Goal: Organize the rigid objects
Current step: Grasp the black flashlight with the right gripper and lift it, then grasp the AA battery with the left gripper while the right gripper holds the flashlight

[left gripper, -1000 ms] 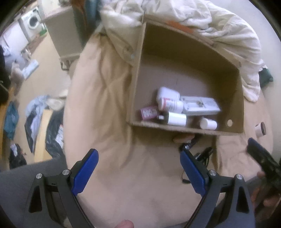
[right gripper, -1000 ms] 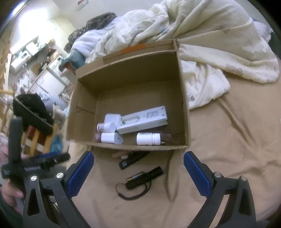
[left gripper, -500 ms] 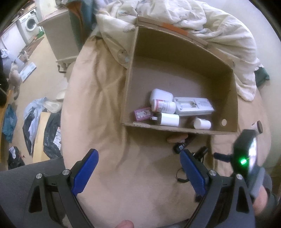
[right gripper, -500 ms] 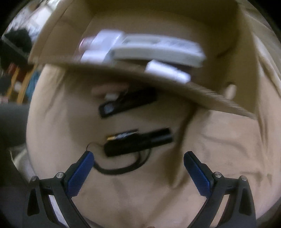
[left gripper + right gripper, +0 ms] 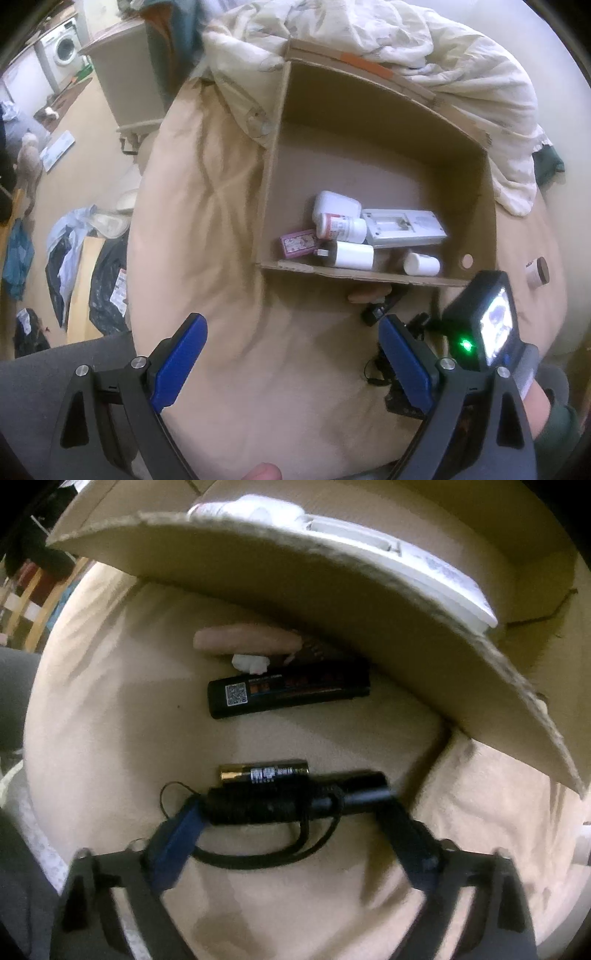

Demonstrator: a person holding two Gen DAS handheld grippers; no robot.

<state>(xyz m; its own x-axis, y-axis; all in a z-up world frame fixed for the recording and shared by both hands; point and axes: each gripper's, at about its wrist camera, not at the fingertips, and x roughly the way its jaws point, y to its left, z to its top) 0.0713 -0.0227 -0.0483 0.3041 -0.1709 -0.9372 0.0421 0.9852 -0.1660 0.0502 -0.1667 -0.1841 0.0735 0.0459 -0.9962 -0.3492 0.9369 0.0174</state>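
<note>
From my left wrist camera, the left gripper point(image 5: 291, 354) hangs with its blue pads wide apart over the soft, creased tan bedsheet point(image 5: 207, 229). Ahead sits the open corrugated cardboard box point(image 5: 273, 162) holding smooth white plastic bottles point(image 5: 354, 254), a flat white remote point(image 5: 402, 227) and a small pink packet point(image 5: 297, 242).

From my right wrist camera, the right gripper point(image 5: 291, 812) is closing around the black cylindrical flashlight point(image 5: 295, 797) lying on the bed before the box; blur leaves me unsure whether the pads touch it yet. A gold-tipped battery point(image 5: 264, 771) lies against it, with a glossy black rectangular stick point(image 5: 288, 696) beyond.
</note>
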